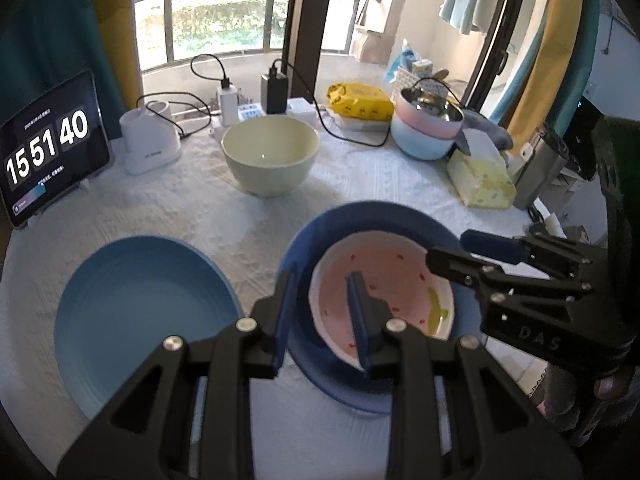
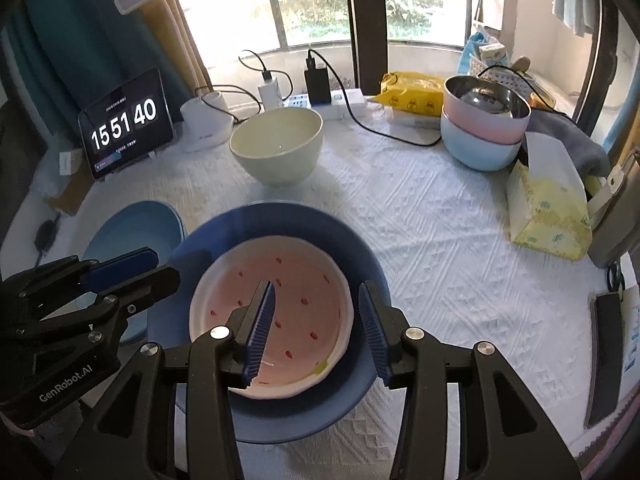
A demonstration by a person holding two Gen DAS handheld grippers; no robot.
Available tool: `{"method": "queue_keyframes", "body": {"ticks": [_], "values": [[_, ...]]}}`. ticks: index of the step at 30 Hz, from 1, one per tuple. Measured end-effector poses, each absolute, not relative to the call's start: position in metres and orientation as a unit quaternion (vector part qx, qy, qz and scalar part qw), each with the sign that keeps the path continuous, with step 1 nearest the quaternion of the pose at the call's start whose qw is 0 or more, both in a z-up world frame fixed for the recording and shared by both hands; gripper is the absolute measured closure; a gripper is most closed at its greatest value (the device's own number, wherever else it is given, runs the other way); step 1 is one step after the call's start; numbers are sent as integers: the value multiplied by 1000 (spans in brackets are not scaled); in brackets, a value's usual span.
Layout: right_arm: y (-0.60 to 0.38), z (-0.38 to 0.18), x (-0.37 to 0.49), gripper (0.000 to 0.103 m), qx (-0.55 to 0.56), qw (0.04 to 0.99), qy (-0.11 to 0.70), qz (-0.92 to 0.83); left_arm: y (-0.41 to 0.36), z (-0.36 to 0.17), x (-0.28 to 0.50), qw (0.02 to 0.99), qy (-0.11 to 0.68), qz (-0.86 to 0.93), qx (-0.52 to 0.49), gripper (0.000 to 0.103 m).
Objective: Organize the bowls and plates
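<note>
I see both the left gripper (image 1: 320, 316) and right gripper (image 2: 316, 328) spread, straddling opposite rims of one pink plate (image 2: 296, 280) nested in one dark blue plate (image 2: 280, 220). One light blue plate (image 1: 136, 312) lies left; bare tablecloth (image 2: 460, 264) right.

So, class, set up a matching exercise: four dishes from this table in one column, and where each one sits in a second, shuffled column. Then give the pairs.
Dishes
1. pink plate
2. cream bowl
3. steel bowl
4. light blue plate

Places
A. alone, near the tablet clock
B. inside the stacked pink and blue bowls
C. on the dark blue plate
D. bare, left of the dark blue plate

Pairs: 1-C, 2-A, 3-B, 4-D
</note>
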State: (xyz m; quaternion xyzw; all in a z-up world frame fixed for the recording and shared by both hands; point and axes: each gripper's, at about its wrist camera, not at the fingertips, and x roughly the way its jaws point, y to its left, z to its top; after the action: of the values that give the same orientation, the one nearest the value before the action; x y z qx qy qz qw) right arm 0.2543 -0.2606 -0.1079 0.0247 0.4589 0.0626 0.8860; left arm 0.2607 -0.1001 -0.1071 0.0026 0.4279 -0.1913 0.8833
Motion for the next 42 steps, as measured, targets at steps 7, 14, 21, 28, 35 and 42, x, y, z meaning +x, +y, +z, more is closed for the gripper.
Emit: {"method": "queue_keyframes", "body": {"ticks": [7,14,21,28,35,42], "values": [[-257,-99,263,57,19,889,452,69,-96,-97,268,890,417,-184,2,74],[-254,-95,272,57,17,889,451,75,-92,-93,275,896,410,-172,2,69],[-254,-94,279,57,15,889,452,78,-88,-89,282,900,403,-167,-6,57],[-255,-93,291,57,16,887,454,83,-86,-87,295,901,403,-161,-10,57],[-256,-93,309,57,16,887,453,88,-86,-85,308,904,398,-157,-5,57],[-257,-95,327,57,20,889,447,99,-86,-84,323,907,391,-156,-5,57]]}}
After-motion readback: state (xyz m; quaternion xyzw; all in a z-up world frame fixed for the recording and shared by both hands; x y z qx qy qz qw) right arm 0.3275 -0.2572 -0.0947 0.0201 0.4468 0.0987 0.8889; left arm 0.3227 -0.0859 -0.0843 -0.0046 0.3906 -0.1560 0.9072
